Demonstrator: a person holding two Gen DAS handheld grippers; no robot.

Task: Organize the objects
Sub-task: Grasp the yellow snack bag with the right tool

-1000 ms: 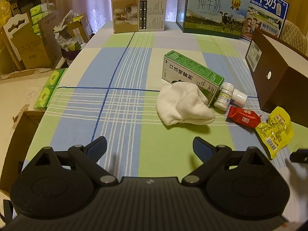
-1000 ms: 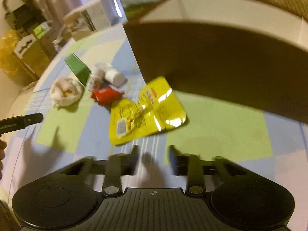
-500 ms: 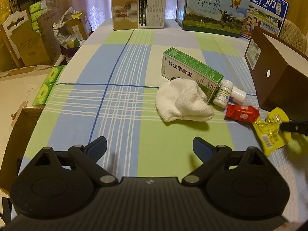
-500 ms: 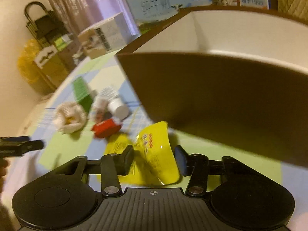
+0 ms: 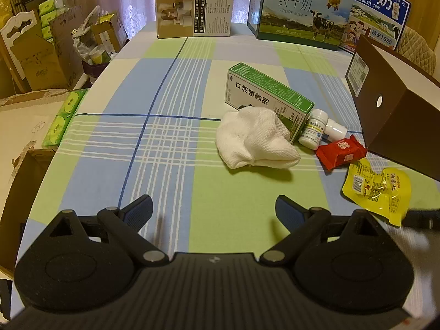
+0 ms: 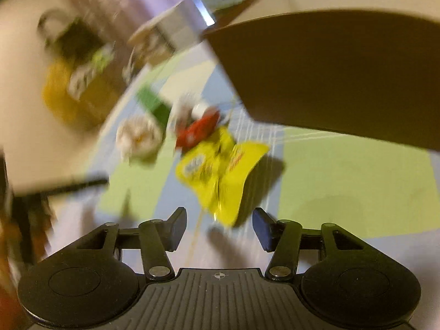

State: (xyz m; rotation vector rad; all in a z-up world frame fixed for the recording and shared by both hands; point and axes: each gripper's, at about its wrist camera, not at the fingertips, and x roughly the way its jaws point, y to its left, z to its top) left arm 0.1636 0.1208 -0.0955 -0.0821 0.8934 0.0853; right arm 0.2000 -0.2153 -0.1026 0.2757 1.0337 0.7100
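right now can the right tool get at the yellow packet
Probably yes. The right tool is open, and the yellow packet lies just ahead of its fingers on the tablecloth with nothing between them. The brown box sits beyond the packet, off the approach line. This view is motion-blurred.

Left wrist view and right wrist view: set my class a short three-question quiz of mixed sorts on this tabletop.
1. True or false: the crumpled white knitted cloth leans against the long green cardboard box.
2. Which lies nearer the big brown cardboard box: A, the red foil snack packet; B, the white cloth?
3. Fill in: the right gripper is ___ around the crinkled yellow foil pouch.

Key: 1 true; 2 A; 3 open.
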